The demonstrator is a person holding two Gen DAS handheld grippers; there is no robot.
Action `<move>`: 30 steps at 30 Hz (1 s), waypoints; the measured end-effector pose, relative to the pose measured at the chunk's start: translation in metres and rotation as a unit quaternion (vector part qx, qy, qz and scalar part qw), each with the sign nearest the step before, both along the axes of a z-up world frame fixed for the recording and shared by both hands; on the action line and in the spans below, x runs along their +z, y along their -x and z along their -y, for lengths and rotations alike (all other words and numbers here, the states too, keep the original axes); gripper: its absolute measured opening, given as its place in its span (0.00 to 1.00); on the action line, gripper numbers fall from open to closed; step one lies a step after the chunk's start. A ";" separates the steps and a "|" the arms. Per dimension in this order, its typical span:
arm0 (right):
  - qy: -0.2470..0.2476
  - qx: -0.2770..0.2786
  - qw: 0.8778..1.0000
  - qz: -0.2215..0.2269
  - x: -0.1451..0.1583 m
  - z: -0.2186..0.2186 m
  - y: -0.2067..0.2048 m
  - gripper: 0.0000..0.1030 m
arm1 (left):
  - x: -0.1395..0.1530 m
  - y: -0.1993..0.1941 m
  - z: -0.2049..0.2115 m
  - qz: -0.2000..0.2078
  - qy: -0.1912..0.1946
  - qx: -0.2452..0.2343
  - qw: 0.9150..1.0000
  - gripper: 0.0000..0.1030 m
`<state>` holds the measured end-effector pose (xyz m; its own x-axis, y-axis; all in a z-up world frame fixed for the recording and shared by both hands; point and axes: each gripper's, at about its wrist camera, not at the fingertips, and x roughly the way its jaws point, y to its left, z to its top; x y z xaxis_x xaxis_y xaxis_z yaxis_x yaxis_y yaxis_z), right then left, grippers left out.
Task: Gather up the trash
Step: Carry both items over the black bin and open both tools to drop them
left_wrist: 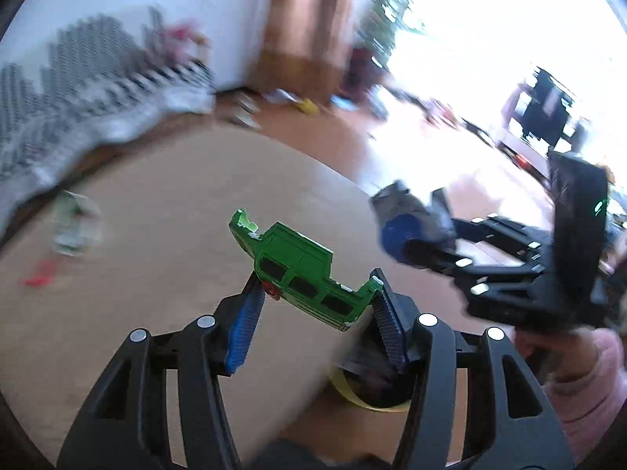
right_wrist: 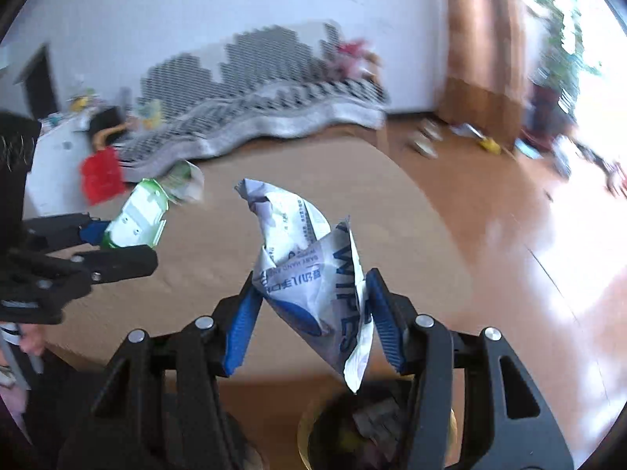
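Wipes packet (right_wrist: pixel 313 274) sits clamped in the right hand-held gripper (right_wrist: pixel 313 293); left hand-held gripper (left_wrist: pixel 317 297) grips green plastic piece (left_wrist: pixel 301 274).

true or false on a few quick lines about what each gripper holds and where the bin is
1. The left gripper is shut on a green toy car shell. True.
2. The right gripper is open, with nothing between its fingers. False: it is shut on a crumpled wipes packet.
3. A bin with a yellowish rim sits low in the right wrist view, beneath the packet. True.
4. The bin holds nothing. False: some scraps show inside it.
5. A red scrap lies on the round table. True.
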<state>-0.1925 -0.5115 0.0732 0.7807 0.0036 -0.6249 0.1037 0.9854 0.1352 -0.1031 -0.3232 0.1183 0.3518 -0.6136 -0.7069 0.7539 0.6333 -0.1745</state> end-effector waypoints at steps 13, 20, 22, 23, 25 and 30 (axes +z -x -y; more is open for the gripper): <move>-0.162 -0.095 0.975 -0.118 -0.189 0.086 0.103 0.50 | -0.148 0.052 0.124 -0.106 -0.138 -0.097 0.980 0.52; -0.156 -0.093 0.974 -0.132 -0.197 0.087 0.088 0.50 | -0.169 0.042 0.133 -0.136 -0.149 -0.113 0.973 0.52; -0.139 -0.085 0.977 -0.140 -0.199 0.085 0.085 0.59 | -0.174 0.043 0.141 -0.135 -0.150 -0.121 0.972 0.52; -0.132 -0.080 0.978 -0.142 -0.196 0.082 0.078 0.69 | -0.175 0.043 0.142 -0.133 -0.150 -0.123 0.972 0.55; -0.107 -0.073 0.981 -0.144 -0.193 0.074 0.077 0.93 | -0.175 0.047 0.147 -0.121 -0.156 -0.117 0.973 0.86; -0.085 -0.078 0.982 -0.148 -0.195 0.076 0.083 0.93 | -0.164 0.045 0.142 -0.106 -0.126 -0.110 0.980 0.94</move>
<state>-0.2752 -0.5877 -0.1220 0.5641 0.0212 -0.8255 0.3119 0.9201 0.2368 -0.1486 -0.4650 -0.0460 0.0594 -0.4541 -0.8890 0.8410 0.5025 -0.2006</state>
